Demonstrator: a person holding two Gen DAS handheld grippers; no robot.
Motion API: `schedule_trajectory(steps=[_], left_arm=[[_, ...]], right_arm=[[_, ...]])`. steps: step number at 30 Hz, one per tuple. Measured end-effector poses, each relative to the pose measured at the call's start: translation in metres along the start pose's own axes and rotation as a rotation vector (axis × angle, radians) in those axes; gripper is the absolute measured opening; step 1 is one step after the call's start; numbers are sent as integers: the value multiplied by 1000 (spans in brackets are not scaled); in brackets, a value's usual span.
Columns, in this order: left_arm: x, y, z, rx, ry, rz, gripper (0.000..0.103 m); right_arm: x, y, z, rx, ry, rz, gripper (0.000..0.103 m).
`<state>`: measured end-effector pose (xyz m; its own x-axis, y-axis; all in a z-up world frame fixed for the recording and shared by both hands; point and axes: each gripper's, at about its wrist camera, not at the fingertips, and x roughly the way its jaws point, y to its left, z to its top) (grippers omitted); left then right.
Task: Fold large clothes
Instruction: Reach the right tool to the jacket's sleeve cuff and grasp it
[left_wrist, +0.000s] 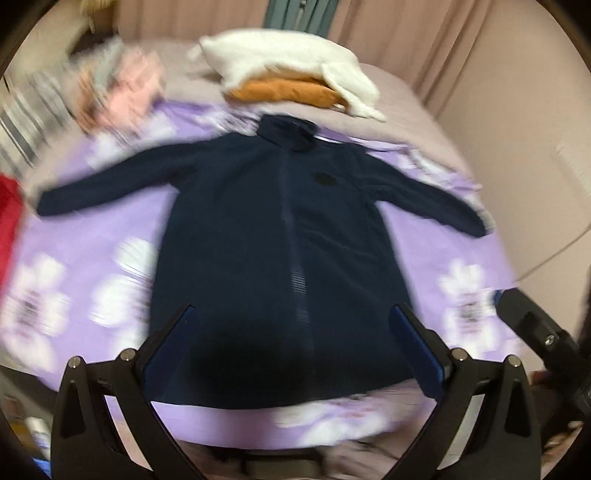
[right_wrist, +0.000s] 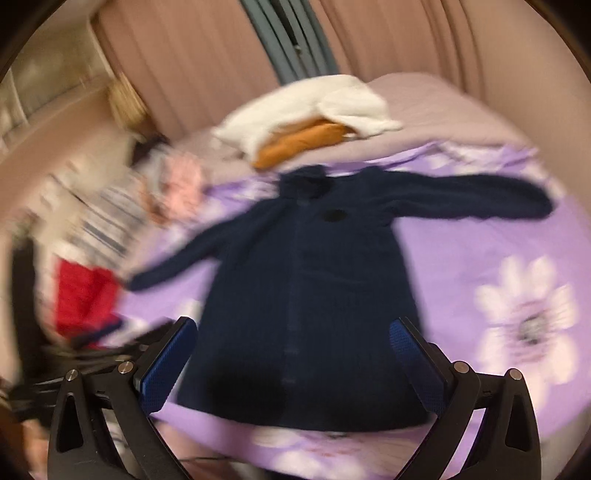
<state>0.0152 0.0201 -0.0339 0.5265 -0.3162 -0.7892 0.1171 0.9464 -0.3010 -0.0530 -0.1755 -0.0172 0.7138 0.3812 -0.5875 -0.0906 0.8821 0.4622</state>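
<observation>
A dark navy long-sleeved jacket (left_wrist: 273, 229) lies flat and front up on a purple flowered bedspread (left_wrist: 81, 251), sleeves spread to both sides, collar at the far end. It also shows in the right wrist view (right_wrist: 306, 288). My left gripper (left_wrist: 293, 317) is open and empty, above the jacket's hem. My right gripper (right_wrist: 295, 328) is open and empty, also above the hem end. The right gripper's body shows at the right edge of the left wrist view (left_wrist: 535, 332). Both views are motion-blurred.
A white garment (left_wrist: 288, 66) lies over an orange one (left_wrist: 284, 92) beyond the collar. Pink and striped clothes (left_wrist: 122, 88) are piled at the far left, and a red garment (right_wrist: 85, 299) lies by the left sleeve. Pink curtains (right_wrist: 192, 55) stand behind the bed.
</observation>
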Motion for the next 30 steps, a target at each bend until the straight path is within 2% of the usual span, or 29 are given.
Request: schedule_trajectory(steps=[1, 2, 5, 7, 9, 11, 13, 15, 18, 21, 25, 29, 30], left_arm=[[6, 7, -1, -48, 7, -71, 103], [9, 8, -1, -77, 10, -102, 103], [20, 9, -1, -101, -26, -136, 103], [25, 4, 1, -66, -72, -172, 103], [30, 1, 2, -54, -78, -217, 103], [36, -4, 3, -35, -91, -272, 103], [43, -12, 3, -3, -93, -286, 103], [54, -20, 4, 22, -76, -301, 103], [75, -27, 9, 20, -19, -332, 103], [91, -33, 17, 39, 0, -294, 103], [106, -26, 32, 40, -13, -212, 103], [120, -16, 53, 24, -30, -130, 103], [123, -14, 58, 22, -34, -116, 103]], right_arm=[[-2, -8, -2, 30, -35, 61, 103], [-5, -16, -4, 53, -66, 102, 103], [-11, -38, -10, 108, -157, 208, 103], [-8, -54, -13, 130, -162, 274, 103], [0, -68, -17, 141, -127, 288, 103], [11, -86, -21, 165, -75, 230, 103], [16, -105, -23, 196, -52, 210, 103], [14, -130, -22, 243, -78, 183, 103], [5, -177, -7, 327, -164, 82, 103], [0, -227, 12, 409, -231, 2, 103], [2, -288, 29, 510, -257, -69, 103], [10, -328, 56, 522, -277, -226, 103], [11, -336, 61, 526, -287, -241, 103]])
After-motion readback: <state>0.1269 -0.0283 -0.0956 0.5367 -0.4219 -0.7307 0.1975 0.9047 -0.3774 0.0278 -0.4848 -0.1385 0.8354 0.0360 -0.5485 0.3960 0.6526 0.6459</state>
